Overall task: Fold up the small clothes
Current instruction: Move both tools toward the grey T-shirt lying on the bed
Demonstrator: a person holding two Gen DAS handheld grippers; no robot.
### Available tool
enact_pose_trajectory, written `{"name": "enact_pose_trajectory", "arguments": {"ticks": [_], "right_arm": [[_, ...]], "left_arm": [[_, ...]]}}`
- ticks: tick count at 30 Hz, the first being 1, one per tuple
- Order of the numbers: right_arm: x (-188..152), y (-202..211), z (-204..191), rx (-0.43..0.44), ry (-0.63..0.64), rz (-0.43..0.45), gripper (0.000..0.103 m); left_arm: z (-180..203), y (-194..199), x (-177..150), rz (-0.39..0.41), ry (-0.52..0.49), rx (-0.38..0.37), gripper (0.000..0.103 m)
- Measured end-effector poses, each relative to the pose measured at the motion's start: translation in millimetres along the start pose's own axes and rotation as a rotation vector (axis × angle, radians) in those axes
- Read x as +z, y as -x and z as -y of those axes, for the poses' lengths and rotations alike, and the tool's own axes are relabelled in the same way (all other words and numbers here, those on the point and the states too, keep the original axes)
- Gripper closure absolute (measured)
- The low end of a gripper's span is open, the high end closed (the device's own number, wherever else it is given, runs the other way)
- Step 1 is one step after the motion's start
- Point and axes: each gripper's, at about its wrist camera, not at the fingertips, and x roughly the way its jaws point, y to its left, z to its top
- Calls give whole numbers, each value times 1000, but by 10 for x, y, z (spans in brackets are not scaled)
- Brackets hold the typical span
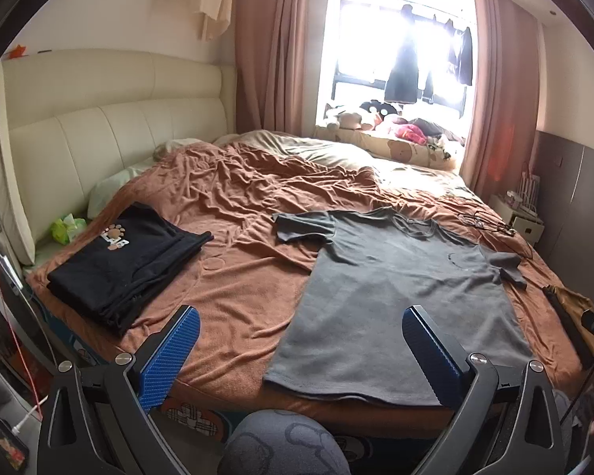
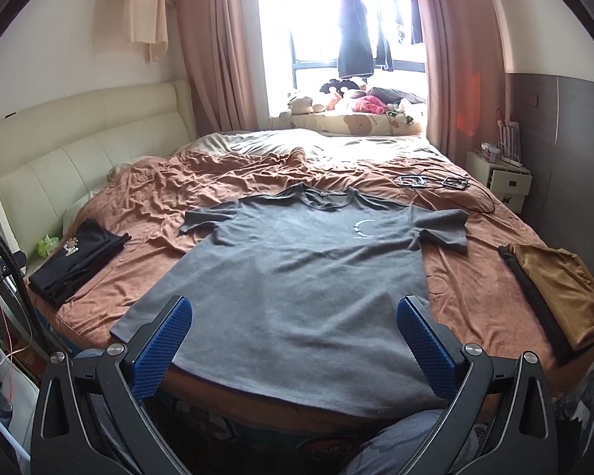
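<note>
Right now a grey T-shirt [image 2: 297,277] lies spread flat, front up and sleeves out, on the brown blanket [image 2: 158,213] of the bed, its hem at the near edge and its collar toward the window [image 2: 336,39]. Left of the T-shirt sits a folded black garment [image 2: 75,265], and right of it a folded tan one [image 2: 562,297], both well apart from it. Before the hem, the left gripper [image 1: 301,352] and the right gripper [image 2: 293,344] hover with fingers spread wide, holding nothing.
</note>
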Motion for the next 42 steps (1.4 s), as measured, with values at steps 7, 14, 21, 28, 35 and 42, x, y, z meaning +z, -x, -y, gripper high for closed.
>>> {"name": "enact_pose_trajectory", "arguments": {"ticks": [7,14,21,28,35,42], "right_arm": [[182,-390,-23,-7,-6,-35,0],[391,-835,1,-7,-7,-80,0],[581,-1279,-25,1,-5,-120,0],[785,-1763,-124,-15,10,-152,0],[1003,-2271,-118,29,5,-184,0],[1215,-2826,-147,62,24,-218,0]], "left_arm": [[-73,-448,168,-30,9,17,0],[-149,-895,292,-73,30,23,0],[-243,-1314,446,-110,46,21,0],[-334,-1803,647,-132,67,-10,1],[-389,-2373,845,-169,97,-40,8],[-427,-3038,1008,-243,108,-67,21]]}}
